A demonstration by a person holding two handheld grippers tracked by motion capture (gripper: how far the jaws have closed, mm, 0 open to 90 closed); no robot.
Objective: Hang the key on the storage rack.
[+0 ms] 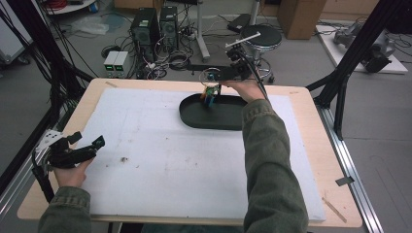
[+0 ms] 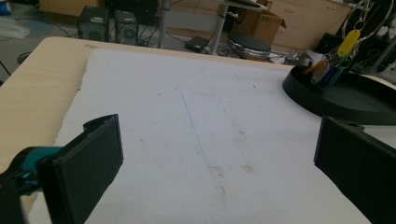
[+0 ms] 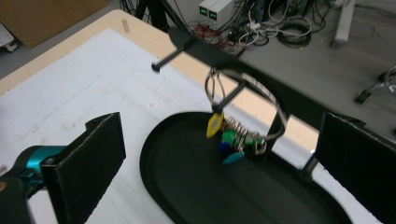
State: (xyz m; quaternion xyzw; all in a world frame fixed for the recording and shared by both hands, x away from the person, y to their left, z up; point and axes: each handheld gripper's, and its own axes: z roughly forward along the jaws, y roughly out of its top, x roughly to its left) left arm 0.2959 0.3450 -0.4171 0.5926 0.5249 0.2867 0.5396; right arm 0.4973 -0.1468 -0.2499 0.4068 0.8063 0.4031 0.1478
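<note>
A metal key ring with coloured tags (image 3: 232, 138) hangs from a peg of a black rack (image 3: 289, 100), just above a black oval tray (image 3: 201, 186) at the far middle of the table. My right gripper (image 3: 219, 158) is open, its jaws wide apart on either side of the hanging tags and touching nothing. The high view places the right gripper (image 1: 216, 77) over the tray's (image 1: 218, 116) far edge, with the tags (image 1: 210, 95) under it. My left gripper (image 1: 90, 141) stands open and empty at the near left, over the white mat (image 1: 170, 160); from its own view, the left gripper (image 2: 219, 154) faces the tray (image 2: 345, 95) and tags (image 2: 327, 72).
The white mat covers most of the wooden table (image 1: 320, 145). Beyond the far edge stand a round stool (image 1: 262, 36), computer towers (image 1: 145, 26), small power supplies (image 1: 115, 59) and floor cables. Black frame posts (image 1: 342, 92) rise at both sides of the table.
</note>
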